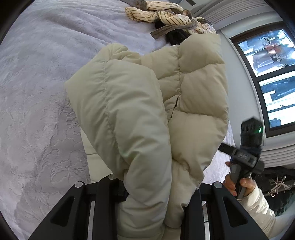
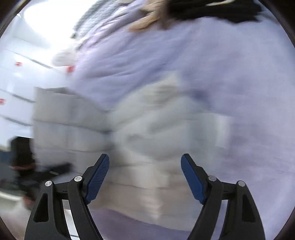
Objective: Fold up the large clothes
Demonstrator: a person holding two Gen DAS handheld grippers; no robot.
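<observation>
A: How is the cream quilted puffer jacket placed at present?

B: A bunched fold of it is clamped between the jaws of the left gripper and raised off the lavender embossed bedspread. The remainder is draped downward, and a paler quilted part is seen lying on the bed beneath.

A: And the right gripper?

B: Its jaws are spread wide with nothing between the blue ribbed pads. Its view is badly smeared, so only a pale quilted mass, taken to be the same jacket, can be made out ahead on the bedspread. In the left view the tool is seen held in a hand beside the jacket, apart from it.

A: How far is the folding judged to be?

B: Partway at most. The jacket is gathered, not flattened; no neat stack is visible. Laying down and squaring are judged to remain. A striped cream garment with brown trim lies crumpled further up the bed, seemingly not yet folded.
</observation>
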